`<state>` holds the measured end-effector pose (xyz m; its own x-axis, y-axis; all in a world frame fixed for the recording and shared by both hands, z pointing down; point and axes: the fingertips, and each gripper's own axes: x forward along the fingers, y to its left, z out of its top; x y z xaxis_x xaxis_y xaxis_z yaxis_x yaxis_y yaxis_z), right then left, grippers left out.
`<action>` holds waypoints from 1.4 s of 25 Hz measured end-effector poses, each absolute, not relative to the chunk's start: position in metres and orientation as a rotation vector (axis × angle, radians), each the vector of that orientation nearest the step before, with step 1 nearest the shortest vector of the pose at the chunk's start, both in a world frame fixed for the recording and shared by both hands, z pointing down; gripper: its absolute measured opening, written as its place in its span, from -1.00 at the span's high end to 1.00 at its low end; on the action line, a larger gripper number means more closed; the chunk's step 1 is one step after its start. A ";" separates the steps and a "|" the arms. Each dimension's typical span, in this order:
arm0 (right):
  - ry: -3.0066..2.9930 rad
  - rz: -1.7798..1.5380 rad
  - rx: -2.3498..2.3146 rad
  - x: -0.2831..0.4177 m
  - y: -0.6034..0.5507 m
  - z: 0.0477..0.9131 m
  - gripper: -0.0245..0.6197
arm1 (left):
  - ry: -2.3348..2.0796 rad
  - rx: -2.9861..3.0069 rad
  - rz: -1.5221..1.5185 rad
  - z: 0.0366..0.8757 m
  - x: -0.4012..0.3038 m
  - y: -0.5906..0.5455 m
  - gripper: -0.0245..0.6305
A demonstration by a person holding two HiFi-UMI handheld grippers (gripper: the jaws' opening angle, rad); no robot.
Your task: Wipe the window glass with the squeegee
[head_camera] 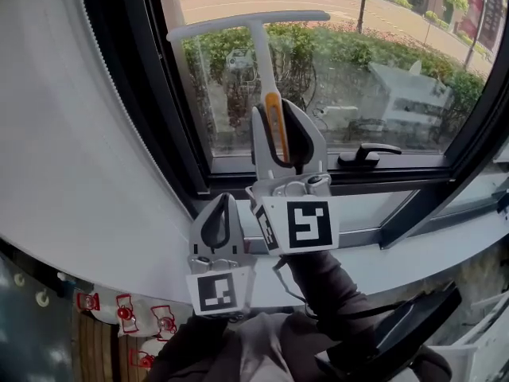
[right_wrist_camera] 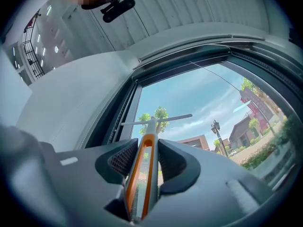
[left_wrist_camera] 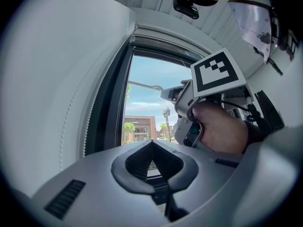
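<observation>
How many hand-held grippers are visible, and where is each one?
2. The right hand-held gripper is raised before the window, shut on the squeegee; the left hand-held gripper sits lower, shut and empty.

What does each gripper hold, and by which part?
The right gripper is shut on the squeegee, gripping its orange-edged handle. The left gripper holds nothing; its jaws are together.
</observation>
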<state>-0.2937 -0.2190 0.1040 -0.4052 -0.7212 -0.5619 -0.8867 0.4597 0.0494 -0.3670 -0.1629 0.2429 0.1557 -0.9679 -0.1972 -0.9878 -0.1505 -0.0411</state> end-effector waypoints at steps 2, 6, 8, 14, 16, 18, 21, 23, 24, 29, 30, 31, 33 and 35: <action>2.233 0.481 -1.359 -0.297 -0.221 0.106 0.51 | 1.939 -2.264 0.181 0.246 -0.371 -0.166 0.92; 2.207 0.480 -1.365 -0.301 -0.223 0.106 0.52 | 1.937 -2.265 0.174 0.249 -0.378 -0.171 0.92; 2.206 0.477 -1.366 -0.301 -0.224 0.107 0.52 | 1.933 -2.267 0.175 0.249 -0.379 -0.172 0.92; 2.226 0.476 -1.358 -0.298 -0.225 0.108 0.51 | 1.963 -2.234 0.165 0.248 -0.378 -0.175 0.92; 2.233 0.475 -1.353 -0.297 -0.225 0.110 0.52 | 1.981 -2.215 0.150 0.248 -0.375 -0.173 0.92; 2.236 0.481 -1.355 -0.297 -0.225 0.110 0.52 | 1.990 -2.198 0.139 0.247 -0.375 -0.170 0.92; 2.235 0.496 -1.363 -0.298 -0.226 0.109 0.52 | 2.010 -2.184 0.138 0.249 -0.381 -0.166 0.92; 2.235 0.497 -1.371 -0.298 -0.226 0.111 0.52 | 2.013 -2.183 0.132 0.251 -0.386 -0.163 0.92; 2.235 0.497 -1.375 -0.298 -0.226 0.112 0.52 | 2.009 -2.187 0.125 0.252 -0.388 -0.162 0.92; 2.244 0.497 -1.402 -0.297 -0.224 0.118 0.52 | 1.984 -2.209 0.118 0.253 -0.393 -0.158 0.92; 2.247 0.497 -1.414 -0.297 -0.225 0.120 0.52 | 1.977 -2.209 0.118 0.252 -0.393 -0.157 0.92; 2.251 0.497 -1.431 -0.297 -0.226 0.122 0.52 | 1.969 -2.208 0.120 0.250 -0.393 -0.157 0.92; 2.263 0.497 -1.468 -0.298 -0.232 0.129 0.52 | 1.956 -2.211 0.129 0.247 -0.392 -0.158 0.92; 2.280 0.484 -1.490 -0.300 -0.235 0.137 0.52 | 1.947 -2.220 0.136 0.247 -0.392 -0.158 0.92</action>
